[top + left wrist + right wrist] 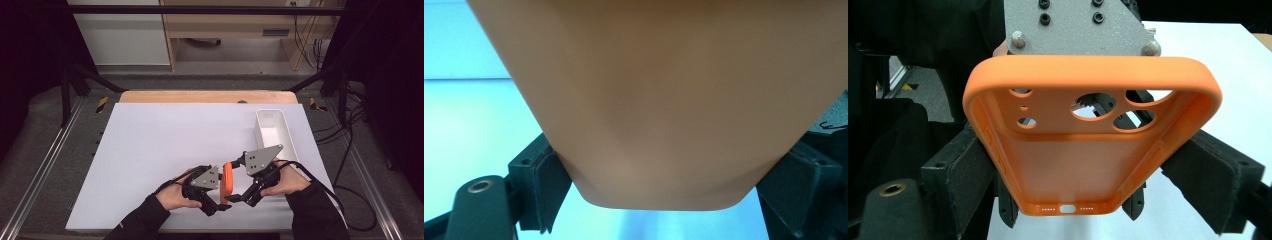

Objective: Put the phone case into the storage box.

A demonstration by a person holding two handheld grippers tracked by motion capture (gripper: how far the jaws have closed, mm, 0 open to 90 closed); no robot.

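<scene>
The left hand (pixel 176 196) rests low at the near edge of the table (pixel 150 150), its forearm coming up from the bottom. The left gripper (pixel 214 192) points right, jaws nearly together and clamped on the sides of the orange phone case (pixel 227 181). The case stands on edge, lifted off the table, between the two tools. From the other side the right gripper (pixel 239 196) points left and toward the person, and its pads (pixel 973 172) press the case's long edges. The right hand (pixel 284 183) sits a little farther up the table.

Just beyond the right hand lies a white tray (pixel 285 131), clear of both tools.

In the left gripper view the case (pixel 664 100) is a close, blurred orange surface that hides most of the table.
</scene>
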